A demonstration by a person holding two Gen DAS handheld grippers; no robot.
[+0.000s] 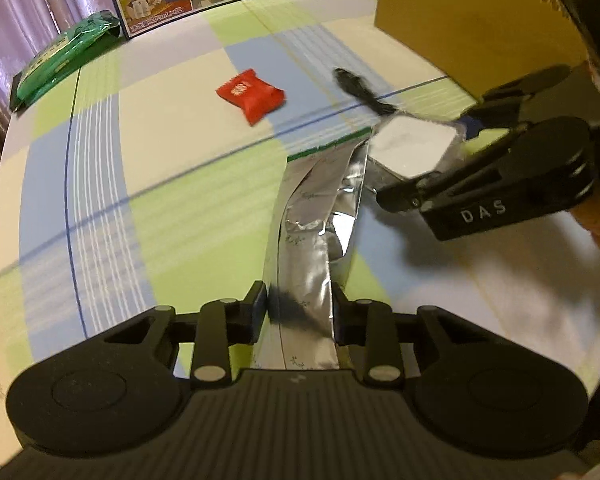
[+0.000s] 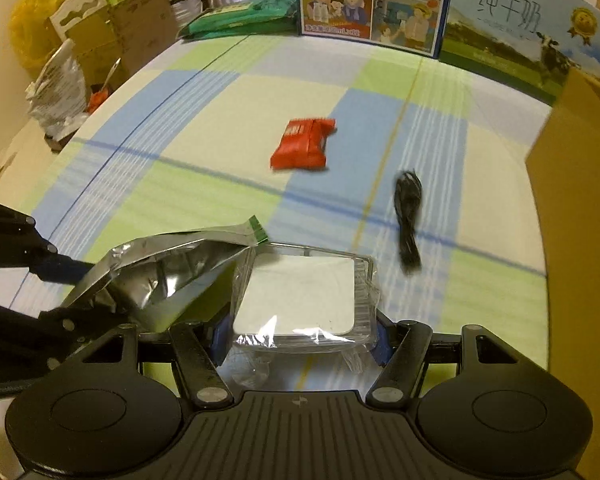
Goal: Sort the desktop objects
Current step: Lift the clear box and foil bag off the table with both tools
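Two grippers are both occupied. The left gripper [image 1: 298, 312] is closed on the lower end of a crinkled silver foil pouch with a green top edge [image 1: 312, 216], pinching it between its fingers so the pouch's open mouth faces the other tool. The right gripper [image 2: 298, 334] is clamped across a flat white block wrapped in clear plastic film [image 2: 300, 296], which sits at the pouch's mouth, touching the foil; whether it is going in or coming out cannot be told.

Farther out on the blue, green and cream checked cloth [image 2: 180, 184], a small red snack packet [image 2: 302, 144] and a coiled black cable [image 2: 408, 220] lie loose and well apart from both tools. A brown cardboard box [image 1: 460, 28] stands to the right. Judging by this, the sorting is only partly done, with at least those two items unhandled.
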